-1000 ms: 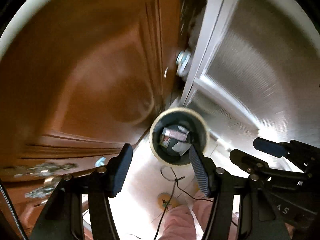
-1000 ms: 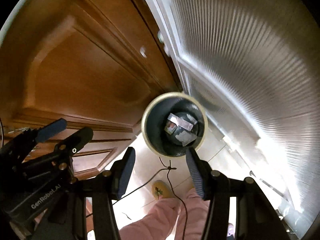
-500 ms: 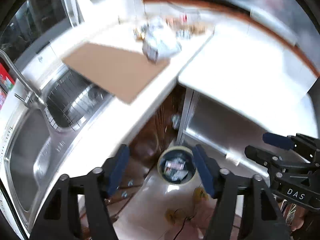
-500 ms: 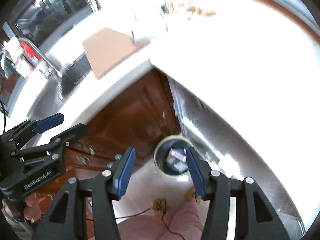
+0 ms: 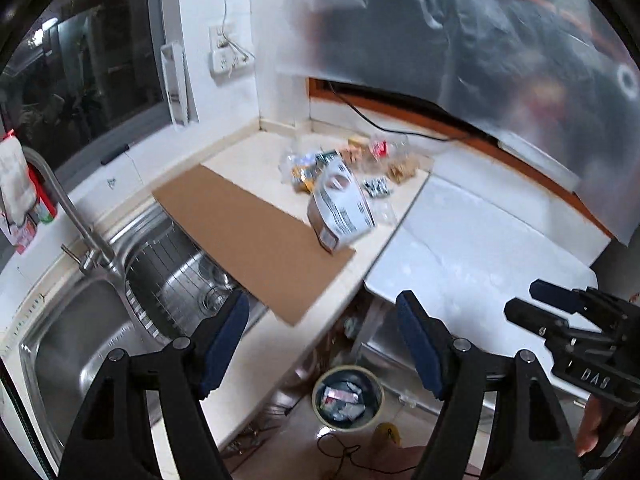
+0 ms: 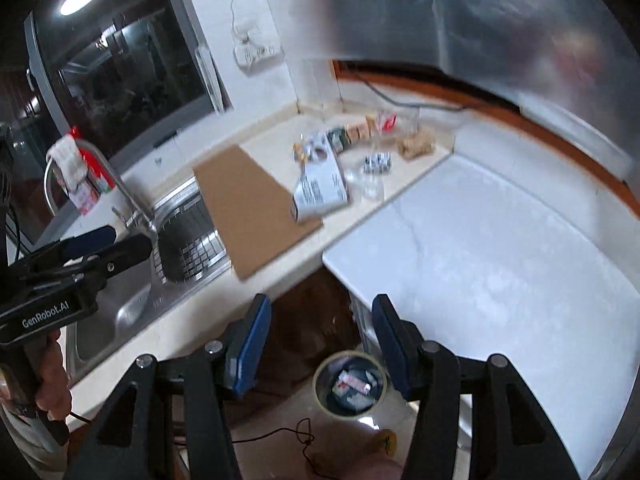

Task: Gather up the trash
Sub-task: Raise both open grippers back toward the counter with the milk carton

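Observation:
A round trash bin (image 5: 347,397) with wrappers inside stands on the floor below the counter; it also shows in the right wrist view (image 6: 350,385). A crumpled white and grey carton (image 5: 340,210) lies on a brown cardboard sheet (image 5: 248,236) on the counter. Several wrappers and snack packets (image 5: 360,160) lie behind it. The carton (image 6: 320,192) and wrappers (image 6: 376,140) also show in the right wrist view. My left gripper (image 5: 322,340) is open and empty above the counter edge. My right gripper (image 6: 320,340) is open and empty beside it.
A steel sink (image 5: 80,344) with a tap (image 5: 72,216) is at the left. A white worktop (image 5: 480,248) is at the right. A window (image 5: 80,72) and a wall socket (image 5: 230,60) are behind. A cable (image 6: 296,436) lies on the floor.
Both grippers have risen from just above the bin to above counter height and tilted up. The counter, carton and wrappers are now in view. Both grippers stay open.

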The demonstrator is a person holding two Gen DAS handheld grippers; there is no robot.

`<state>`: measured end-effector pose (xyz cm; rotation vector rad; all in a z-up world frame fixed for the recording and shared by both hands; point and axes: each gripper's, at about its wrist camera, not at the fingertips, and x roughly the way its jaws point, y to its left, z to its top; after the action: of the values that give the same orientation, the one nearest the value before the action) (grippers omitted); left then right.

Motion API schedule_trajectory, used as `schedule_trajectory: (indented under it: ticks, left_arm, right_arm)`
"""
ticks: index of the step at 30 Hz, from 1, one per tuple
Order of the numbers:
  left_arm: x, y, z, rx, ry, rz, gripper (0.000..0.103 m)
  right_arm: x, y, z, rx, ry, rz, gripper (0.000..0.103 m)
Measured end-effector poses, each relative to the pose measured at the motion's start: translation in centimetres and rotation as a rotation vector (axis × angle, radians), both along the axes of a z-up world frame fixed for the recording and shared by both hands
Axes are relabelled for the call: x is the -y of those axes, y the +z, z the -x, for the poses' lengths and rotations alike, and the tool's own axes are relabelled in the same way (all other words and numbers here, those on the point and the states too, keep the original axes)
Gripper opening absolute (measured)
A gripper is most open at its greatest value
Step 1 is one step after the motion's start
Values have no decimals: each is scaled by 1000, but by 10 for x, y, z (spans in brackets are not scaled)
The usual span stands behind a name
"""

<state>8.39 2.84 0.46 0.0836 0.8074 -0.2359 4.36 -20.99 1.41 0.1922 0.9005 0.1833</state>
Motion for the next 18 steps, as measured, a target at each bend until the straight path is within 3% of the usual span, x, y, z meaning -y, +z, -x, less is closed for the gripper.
schedule_trajectory:
  ticks: [6, 8, 14, 18]
  left_arm:
    - [12, -2, -47, 5, 52, -46, 76]
    - [18, -6, -66, 1, 55, -25, 76]
    - [53, -26, -138, -93, 73, -60, 76]
    - [76, -46, -193, -185, 93, -39, 76]
  right_arm:
    - [14, 7, -60, 13, 39, -6, 53]
    - [20, 4, -85, 7, 54, -3, 53]
    - [39, -19, -166, -42, 134, 9, 53]
    - [48, -44, -219, -86, 211, 10, 53]
